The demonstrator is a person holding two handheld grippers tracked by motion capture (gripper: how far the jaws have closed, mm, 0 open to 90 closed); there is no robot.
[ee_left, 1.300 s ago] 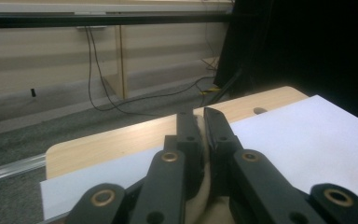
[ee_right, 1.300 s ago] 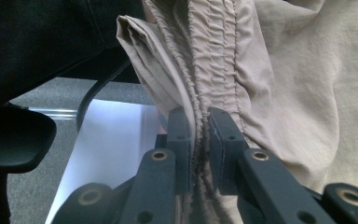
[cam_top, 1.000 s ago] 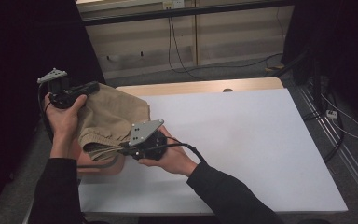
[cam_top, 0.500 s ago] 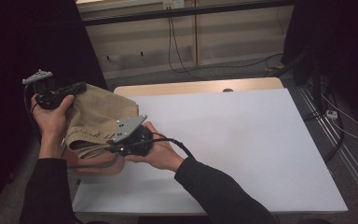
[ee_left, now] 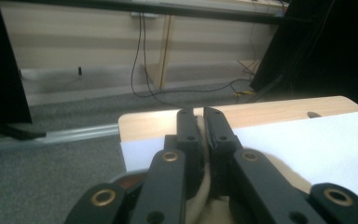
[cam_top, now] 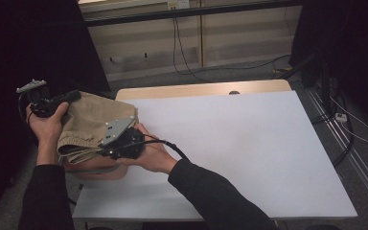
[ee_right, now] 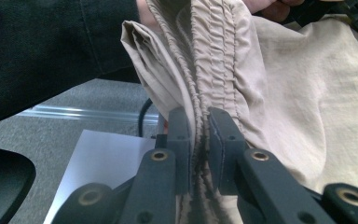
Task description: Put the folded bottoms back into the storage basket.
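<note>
- Tan woven cloth, a pair of folded shorts [cam_top: 93, 127], hangs between the two grippers at the near left corner of the white table [cam_top: 249, 143], partly past its left edge.
- The left gripper [cam_top: 72, 97] is clenched on a thin fold at the far side; in the left gripper view that cloth [ee_left: 200, 186] shows as a pale strip squeezed between the black jaws.
- The right gripper [cam_top: 106, 152] is clamped on the gathered waistband [ee_right: 214, 51] at the near side, its ruched elastic ridges running up from the jaws.
- The long axis of the shorts runs from one gripper to the other, roughly from the far left to the near right, so any spreading or folding would likely turn on that line.
- Both hands grip it, the right hand [cam_top: 151, 153] over the table and the left hand [cam_top: 48, 127] off its edge.
- The fabric looks soft, matte and lightly creased; it would probably sag where unsupported.
</note>
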